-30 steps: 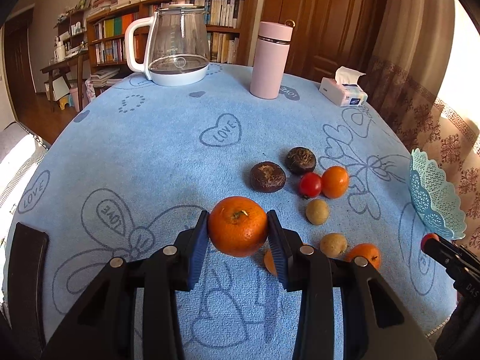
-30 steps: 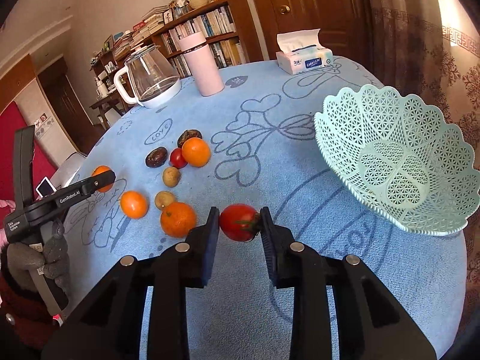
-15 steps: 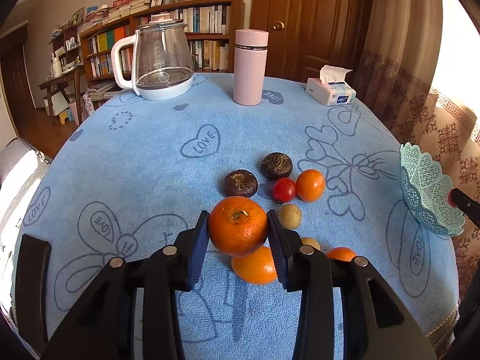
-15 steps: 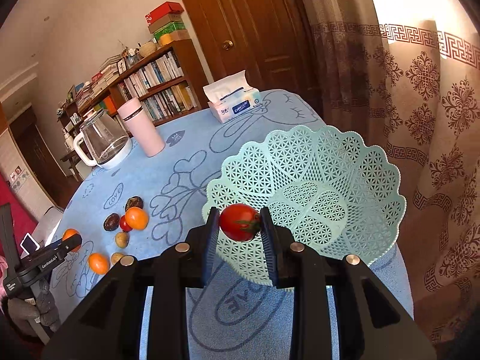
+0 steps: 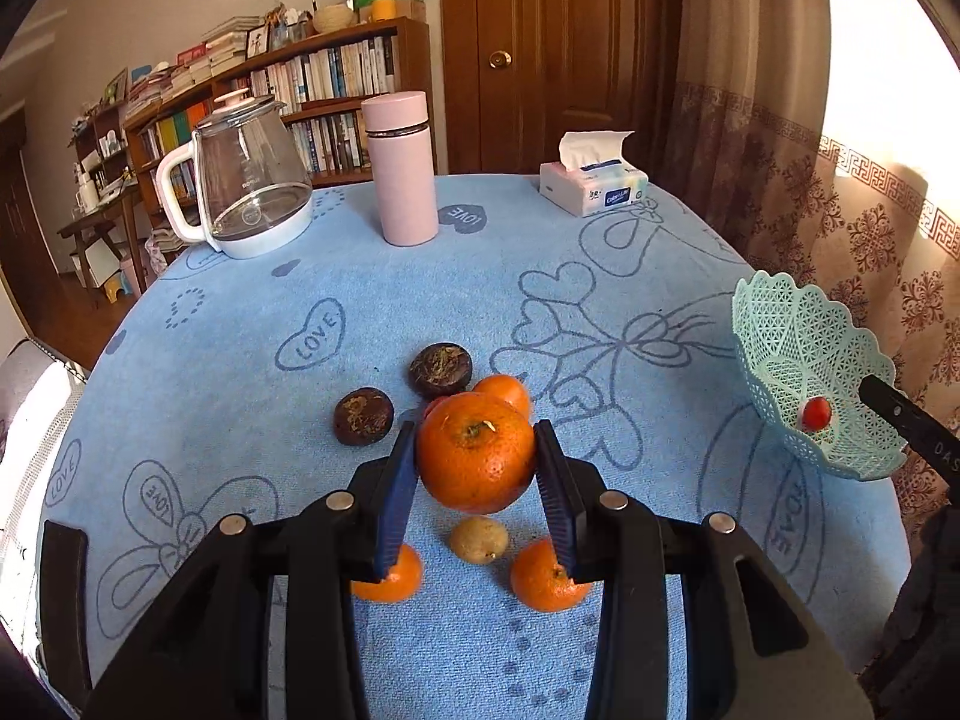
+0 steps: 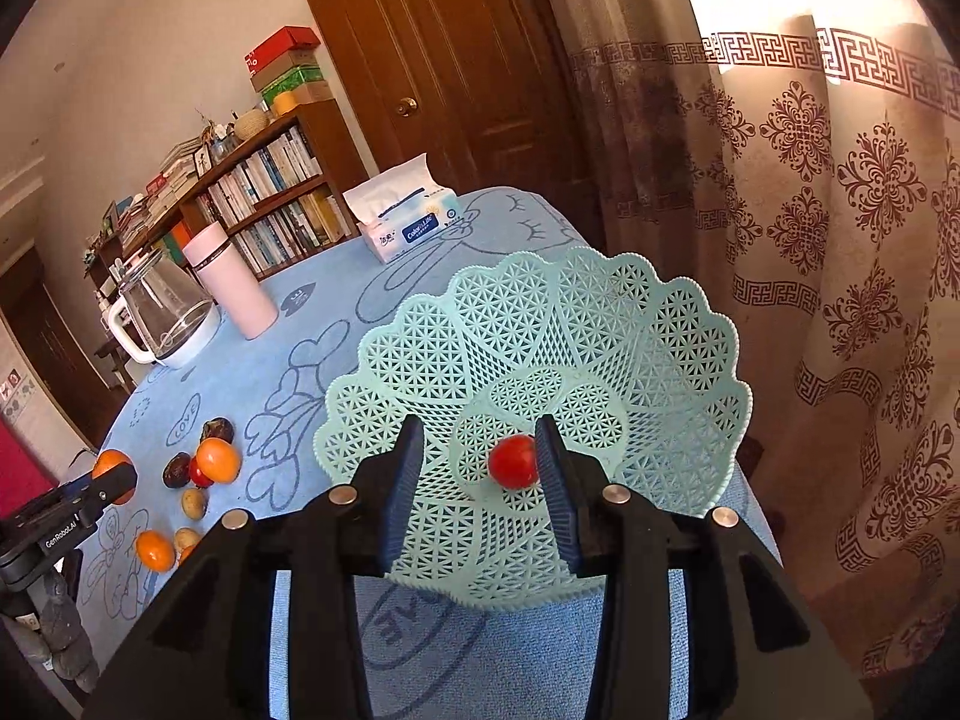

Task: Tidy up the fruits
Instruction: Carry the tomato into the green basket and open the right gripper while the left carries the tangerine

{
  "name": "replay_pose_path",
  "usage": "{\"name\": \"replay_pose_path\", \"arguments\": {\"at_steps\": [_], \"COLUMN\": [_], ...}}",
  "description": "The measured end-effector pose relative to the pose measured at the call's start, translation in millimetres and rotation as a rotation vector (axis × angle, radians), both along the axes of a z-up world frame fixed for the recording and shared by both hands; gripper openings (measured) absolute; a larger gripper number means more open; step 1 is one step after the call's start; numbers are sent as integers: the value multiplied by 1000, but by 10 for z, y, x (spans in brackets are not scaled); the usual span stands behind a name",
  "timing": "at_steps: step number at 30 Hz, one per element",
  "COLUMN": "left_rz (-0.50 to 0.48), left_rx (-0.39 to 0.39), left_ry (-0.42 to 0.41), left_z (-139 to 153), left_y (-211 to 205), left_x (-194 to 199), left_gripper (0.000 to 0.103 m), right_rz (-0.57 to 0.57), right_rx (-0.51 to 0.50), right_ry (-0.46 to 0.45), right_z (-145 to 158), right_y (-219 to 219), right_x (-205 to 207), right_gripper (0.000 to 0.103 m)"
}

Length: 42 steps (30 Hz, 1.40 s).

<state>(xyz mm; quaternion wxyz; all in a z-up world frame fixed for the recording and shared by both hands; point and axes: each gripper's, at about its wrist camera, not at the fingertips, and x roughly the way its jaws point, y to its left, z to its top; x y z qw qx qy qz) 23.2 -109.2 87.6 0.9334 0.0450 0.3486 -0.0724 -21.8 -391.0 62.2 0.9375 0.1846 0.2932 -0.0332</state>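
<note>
The right gripper has just been opening over the basket; its jaws stand apart, and the tomato lies low in the mesh beside the right pad, no longer squeezed. To finish this release well, I judge the jaws should part a little more and lift straight up, so the pad does not drag the tomato or tip the light basket, which sits near the table edge by the curtain.

The left gripper is clamped on 1 orange, carried above the cloth. Under it lie 2 more oranges and a small brown fruit; just beyond sit 2 dark fruits and another orange. The basket is well off to its right, so the orange should travel high enough to clear the scalloped rim, then go down beside the tomato, not onto it.

Farther back stand a kettle, a flask and tissues, all out of the way.
</note>
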Motion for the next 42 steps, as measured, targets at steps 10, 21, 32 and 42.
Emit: {"name": "replay_pose_path", "arguments": {"at_steps": [10, 21, 32, 42], "left_rz": [-76, -167, -270, -341], "left_rx": [47, 71, 95, 111], "left_ry": [-36, -53, -74, -58], "left_z": [75, 104, 96, 5], "left_y": [-501, -951, -1434, -1715], "left_x": [12, 46, 97, 103], "left_gripper": [39, 39, 39, 39], "right_rz": [-122, -213, -257, -281], "right_rx": [-31, -115, -96, -69], "right_ry": [-79, -146, -131, -119], "right_z": [-4, 28, -13, -39], "right_y": [-135, -76, -146, -202], "right_x": [-177, -326, -335, -347], "right_gripper": [55, 57, 57, 57]}}
